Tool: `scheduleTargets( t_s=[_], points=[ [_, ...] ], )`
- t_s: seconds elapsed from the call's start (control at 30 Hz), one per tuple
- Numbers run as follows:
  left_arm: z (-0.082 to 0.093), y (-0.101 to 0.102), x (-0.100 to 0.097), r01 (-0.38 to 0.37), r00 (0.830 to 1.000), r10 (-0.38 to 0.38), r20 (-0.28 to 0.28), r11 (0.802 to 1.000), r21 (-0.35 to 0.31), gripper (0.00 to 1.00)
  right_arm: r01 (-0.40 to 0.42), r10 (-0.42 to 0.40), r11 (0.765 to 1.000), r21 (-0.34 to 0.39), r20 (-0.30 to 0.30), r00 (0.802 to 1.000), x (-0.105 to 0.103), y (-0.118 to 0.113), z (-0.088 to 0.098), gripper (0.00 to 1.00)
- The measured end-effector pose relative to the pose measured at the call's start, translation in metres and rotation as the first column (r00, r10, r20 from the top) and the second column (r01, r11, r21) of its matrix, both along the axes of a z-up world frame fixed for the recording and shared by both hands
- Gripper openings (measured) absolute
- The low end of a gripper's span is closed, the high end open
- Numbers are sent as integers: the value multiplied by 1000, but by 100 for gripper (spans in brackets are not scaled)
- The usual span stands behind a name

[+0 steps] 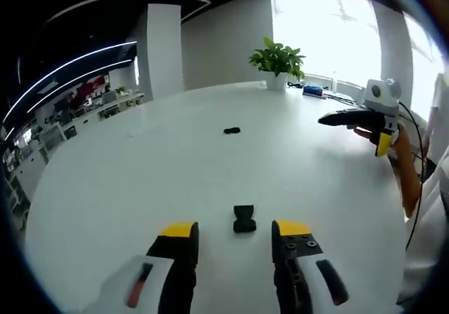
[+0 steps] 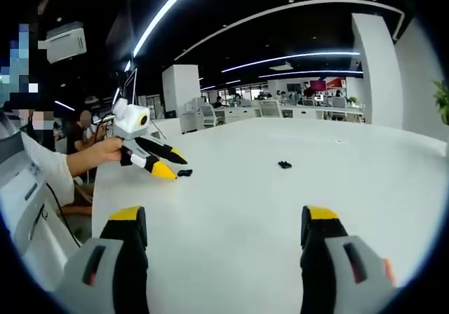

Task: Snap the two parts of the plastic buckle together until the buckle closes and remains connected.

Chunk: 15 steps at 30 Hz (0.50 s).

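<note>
A broad white worktop fills an open-plan office, its glossy surface catching daylight from tall windows behind a potted green plant at the far edge. In the left gripper view, the left hand-held gripper hovers low over the worktop with its yellow-tipped jaws spread wide and nothing between them; one black buckle part lies on the surface just ahead of the gap. The second black buckle part rests well apart, farther out toward the middle of the worktop. At the right of that view, the right hand-held gripper is held above the surface by a person's hand.

In the right gripper view, the right hand-held gripper likewise shows spread jaws, empty, over bare white worktop. The left hand-held gripper appears at the left, gripped by a hand in a white sleeve, with one buckle part just beside its tip and the other farther along. Beyond, a dark ceiling carries curved strip lights above rows of desks and chairs, a white column and seated office staff in the distance.
</note>
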<state>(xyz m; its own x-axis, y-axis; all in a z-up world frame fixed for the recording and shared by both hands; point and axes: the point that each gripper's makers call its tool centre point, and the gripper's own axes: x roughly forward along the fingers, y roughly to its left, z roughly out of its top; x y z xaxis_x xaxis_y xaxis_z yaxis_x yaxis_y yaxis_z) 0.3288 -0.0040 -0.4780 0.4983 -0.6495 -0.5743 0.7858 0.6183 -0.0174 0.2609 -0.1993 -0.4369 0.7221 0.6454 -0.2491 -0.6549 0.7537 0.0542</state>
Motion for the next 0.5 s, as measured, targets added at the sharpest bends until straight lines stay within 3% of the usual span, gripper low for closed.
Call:
scheduleTargets(
  t_s=[0.5],
  points=[
    [-3, -2, 1, 21, 999, -21, -38, 1000, 7, 34, 26, -26, 1000, -14, -1, 1000, -3, -7, 2, 90]
  ],
)
